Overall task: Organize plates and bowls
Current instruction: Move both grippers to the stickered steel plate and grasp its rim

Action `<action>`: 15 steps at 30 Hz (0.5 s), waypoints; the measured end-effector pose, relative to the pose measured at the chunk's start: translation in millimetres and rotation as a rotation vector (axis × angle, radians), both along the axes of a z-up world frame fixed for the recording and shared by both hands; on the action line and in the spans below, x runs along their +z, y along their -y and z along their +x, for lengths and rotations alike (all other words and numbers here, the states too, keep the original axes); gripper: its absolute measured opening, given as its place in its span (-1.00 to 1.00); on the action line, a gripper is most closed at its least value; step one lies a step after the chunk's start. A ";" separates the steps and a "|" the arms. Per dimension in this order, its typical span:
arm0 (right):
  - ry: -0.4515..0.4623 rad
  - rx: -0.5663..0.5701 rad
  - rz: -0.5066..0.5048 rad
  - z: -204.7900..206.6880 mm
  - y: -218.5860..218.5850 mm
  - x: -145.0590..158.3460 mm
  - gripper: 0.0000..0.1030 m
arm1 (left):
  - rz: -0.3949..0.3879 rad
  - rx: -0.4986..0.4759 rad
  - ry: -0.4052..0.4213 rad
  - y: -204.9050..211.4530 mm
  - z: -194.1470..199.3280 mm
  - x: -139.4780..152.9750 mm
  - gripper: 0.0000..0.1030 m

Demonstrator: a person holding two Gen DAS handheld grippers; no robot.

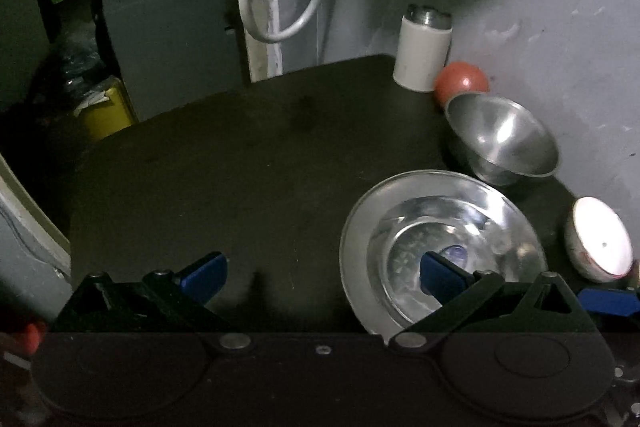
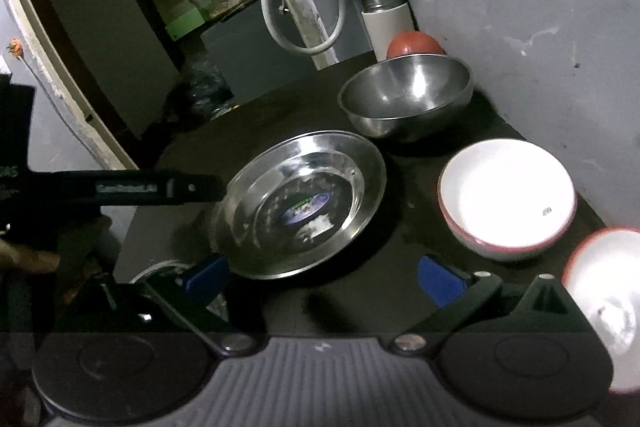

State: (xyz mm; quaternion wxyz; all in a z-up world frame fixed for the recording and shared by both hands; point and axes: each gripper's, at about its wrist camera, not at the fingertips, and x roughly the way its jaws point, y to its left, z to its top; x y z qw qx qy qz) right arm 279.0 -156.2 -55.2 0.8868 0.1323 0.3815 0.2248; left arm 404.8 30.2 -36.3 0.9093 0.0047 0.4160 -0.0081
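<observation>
Both tools spread, holding nothing. Left tool (image 1: pixel 322 277) hangs over the steel plate (image 1: pixel 440 227), one finger above its middle. Right tool (image 2: pixel 322 277) hovers over the dark surface (image 2: pixel 380 283) near the plate. Steel bowl (image 2: pixel 404 95) and white bowl (image 2: pixel 506 195) along the wall edge.

One steel plate (image 2: pixel 298 205), one steel bowl (image 2: pixel 404 95), two white bowls (image 2: pixel 506 195) (image 2: pixel 608 303) (red-rimmed), one red ball (image 2: pixel 414 45), one canister (image 2: pixel 386 19).

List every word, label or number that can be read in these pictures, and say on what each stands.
No text reads clearly.
Oval sticker in the steel plate: print blurred.
White lettering on the left tongs, seen from the right wrist: too blurred.
Small mark inside the white bowl: too small.
</observation>
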 end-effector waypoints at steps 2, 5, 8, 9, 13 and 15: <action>-0.009 0.000 -0.001 7.6 -2.5 -4.4 0.86 | 0.018 0.003 -0.021 1.0 9.5 -4.9 0.99; -0.016 -0.006 -0.010 15.8 -4.5 -10.0 0.76 | 0.048 -0.026 -0.028 6.5 16.4 -10.4 0.98; -0.014 -0.014 -0.027 19.4 -6.4 -12.0 0.70 | 0.077 -0.058 -0.029 14.0 18.7 -13.4 0.98; -0.009 -0.011 -0.031 20.3 -7.1 -11.9 0.68 | 0.082 -0.064 -0.027 16.0 19.4 -14.1 0.98; 0.004 -0.003 -0.042 20.4 -9.8 -10.4 0.46 | 0.070 -0.067 -0.021 18.0 21.4 -13.7 0.92; 0.007 0.000 -0.045 20.7 -10.5 -10.1 0.38 | 0.066 -0.068 -0.020 17.7 21.6 -13.6 0.81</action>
